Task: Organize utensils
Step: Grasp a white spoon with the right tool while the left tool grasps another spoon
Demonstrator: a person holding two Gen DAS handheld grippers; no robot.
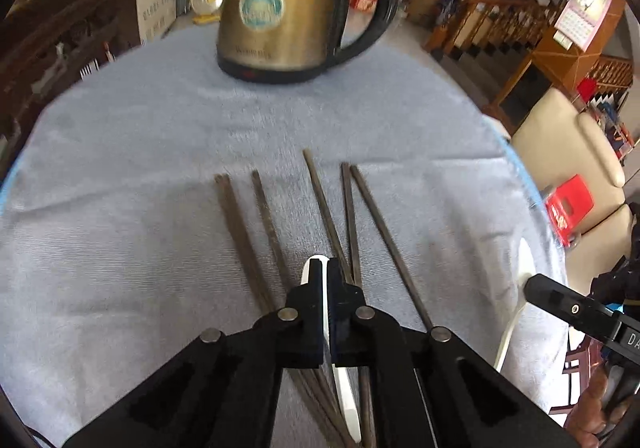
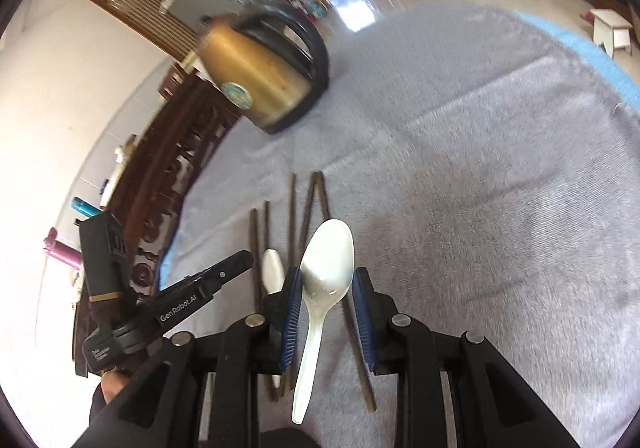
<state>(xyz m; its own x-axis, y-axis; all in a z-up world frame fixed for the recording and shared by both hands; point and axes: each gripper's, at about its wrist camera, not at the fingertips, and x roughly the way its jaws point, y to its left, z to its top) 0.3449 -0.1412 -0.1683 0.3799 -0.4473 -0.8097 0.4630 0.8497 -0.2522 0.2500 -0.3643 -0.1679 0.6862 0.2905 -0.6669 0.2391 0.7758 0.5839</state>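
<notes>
White plastic spoon (image 2: 326, 272) lying on the blue-grey tablecloth (image 2: 480, 167), bowl pointing away from the right wrist camera, handle running back beneath it; long axis roughly parallel to the fingers. Right gripper (image 2: 326, 312) straddles the spoon, jaws apart, neither blue pad visibly touching it, so closing would likely pinch near the neck. A second white spoon (image 1: 320, 268) is clamped edge-on in the left gripper (image 1: 325, 288), jaws together, just left of the first. Dark chopsticks (image 1: 280, 232) fan out beneath both, tips toward the brass-coloured electric kettle (image 1: 288, 7).
</notes>
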